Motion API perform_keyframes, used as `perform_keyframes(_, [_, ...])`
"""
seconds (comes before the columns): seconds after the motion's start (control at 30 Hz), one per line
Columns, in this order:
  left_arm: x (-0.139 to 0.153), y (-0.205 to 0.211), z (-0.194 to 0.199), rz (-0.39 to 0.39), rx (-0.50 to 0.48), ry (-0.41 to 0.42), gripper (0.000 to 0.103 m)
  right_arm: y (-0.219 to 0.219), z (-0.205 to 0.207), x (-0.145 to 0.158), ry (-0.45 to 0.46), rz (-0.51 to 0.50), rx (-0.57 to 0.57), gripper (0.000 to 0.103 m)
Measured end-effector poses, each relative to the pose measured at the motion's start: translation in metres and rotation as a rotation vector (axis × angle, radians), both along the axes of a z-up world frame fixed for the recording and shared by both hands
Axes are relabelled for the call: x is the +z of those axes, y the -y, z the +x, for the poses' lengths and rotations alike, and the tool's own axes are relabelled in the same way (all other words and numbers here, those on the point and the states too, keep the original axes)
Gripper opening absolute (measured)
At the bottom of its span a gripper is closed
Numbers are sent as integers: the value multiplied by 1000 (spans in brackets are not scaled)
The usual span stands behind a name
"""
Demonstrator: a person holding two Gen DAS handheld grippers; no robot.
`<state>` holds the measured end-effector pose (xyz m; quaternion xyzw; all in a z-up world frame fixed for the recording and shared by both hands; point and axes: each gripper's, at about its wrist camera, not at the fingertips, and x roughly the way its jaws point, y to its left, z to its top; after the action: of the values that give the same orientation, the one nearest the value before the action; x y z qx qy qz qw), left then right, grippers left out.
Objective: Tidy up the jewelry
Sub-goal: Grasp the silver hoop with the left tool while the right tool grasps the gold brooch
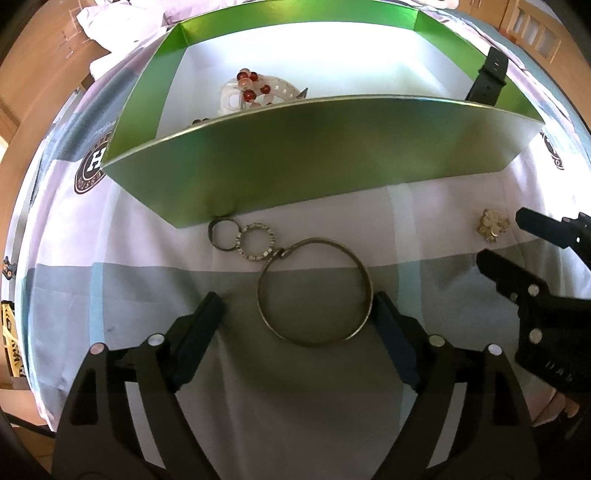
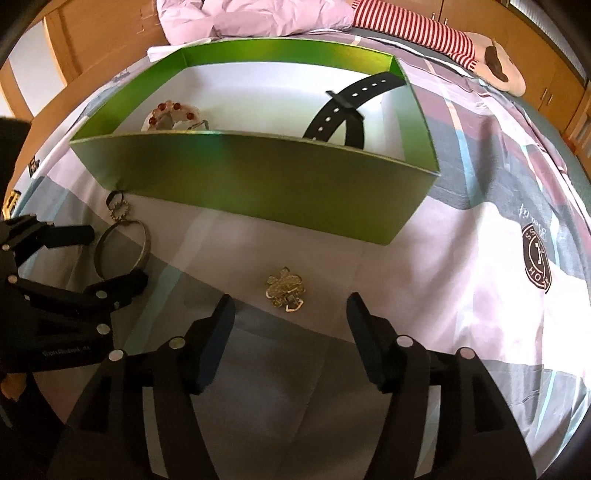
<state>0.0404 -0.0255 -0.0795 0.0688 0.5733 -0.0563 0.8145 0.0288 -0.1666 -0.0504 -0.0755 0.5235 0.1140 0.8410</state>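
A metal bangle (image 1: pixel 308 342) linked to two smaller rings (image 1: pixel 255 242) lies on the bed cover in front of the green box (image 1: pixel 314 158). My left gripper (image 1: pixel 297 306) stands open around the bangle; its right finger is right beside the rim and the left finger is well apart from it. A gold brooch (image 2: pixel 284 290) lies just ahead of my open right gripper (image 2: pixel 291 310), between its fingertips and untouched. The green box (image 2: pixel 258 177) holds a red bead bracelet (image 2: pixel 170 109) and a black strap (image 2: pixel 343 107). Each gripper shows in the other's view: right gripper (image 1: pixel 511 243), left gripper (image 2: pixel 105 258).
The box's tall front wall stands between the grippers and its white floor (image 1: pixel 295 48). The checked bed cover (image 2: pixel 461 295) spreads all around. A lilac pillow (image 2: pixel 258 18) and a red-and-white striped soft item (image 2: pixel 417 33) lie behind the box. Wooden cupboards (image 2: pixel 92 44) ring the bed.
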Motion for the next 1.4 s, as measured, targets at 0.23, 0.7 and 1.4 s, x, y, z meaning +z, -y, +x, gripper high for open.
perform_keyframes(0.23, [-4,-4,4,3,4,-7,88,-3,0,-4,-12,-11,8,64])
perform_keyframes(0.7, [-11,-8,7,-10,10,-14,95,-11,-4,-9,0,-30,4,70])
perform_keyframes(1.4, [-1,-6,-3,-18,5,10,86,-28,-17,-8,35,-54,72,70])
